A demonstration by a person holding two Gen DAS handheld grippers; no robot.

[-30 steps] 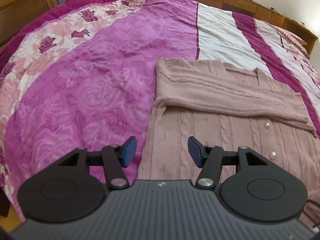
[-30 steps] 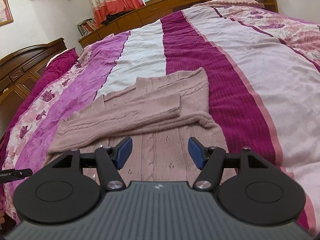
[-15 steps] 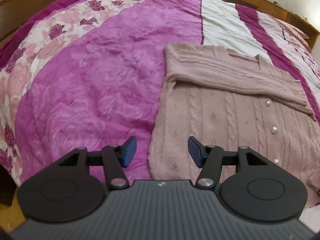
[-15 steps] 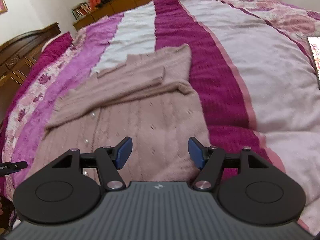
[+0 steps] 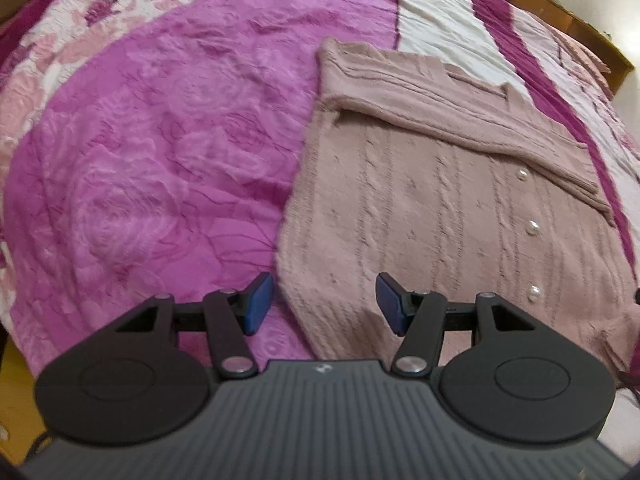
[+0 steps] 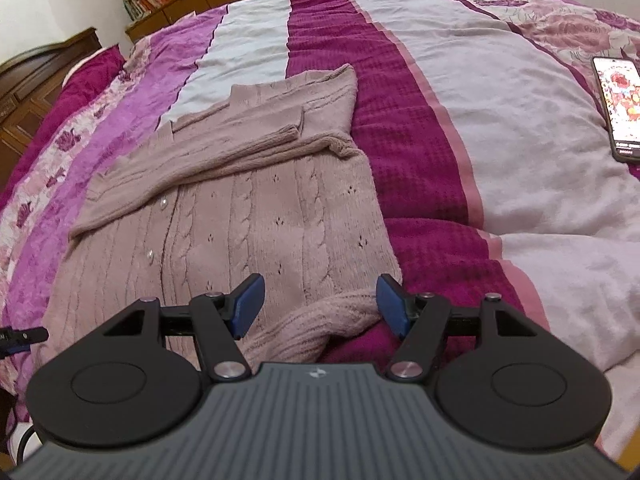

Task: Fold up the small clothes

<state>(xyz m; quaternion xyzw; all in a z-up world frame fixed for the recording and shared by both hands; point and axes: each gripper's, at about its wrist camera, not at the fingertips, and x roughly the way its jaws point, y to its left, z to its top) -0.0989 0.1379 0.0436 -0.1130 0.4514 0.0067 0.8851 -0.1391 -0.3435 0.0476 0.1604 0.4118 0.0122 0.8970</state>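
Cardigan point(image 5: 440, 208) flat on bed point(image 5: 160, 140), sleeves folded across, long axis running away from both grippers. Left gripper point(image 5: 324, 300) and right gripper point(image 6: 318, 300) fingers wide, empty, over near hem corners.

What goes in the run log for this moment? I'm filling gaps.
stage: reaching hem | left gripper: jaws open, empty | right gripper: jaws open, empty | dusty-pink cable-knit cardigan: sleeves folded, flat on striped magenta bedspread

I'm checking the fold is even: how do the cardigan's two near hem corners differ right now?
The cardigan's right hem corner is bunched into a raised roll between the right gripper's open jaws; the left hem corner lies flat between the left gripper's open jaws. The right corner rests on dark magenta bedspread, the left on lighter purple. Neither is gripped.
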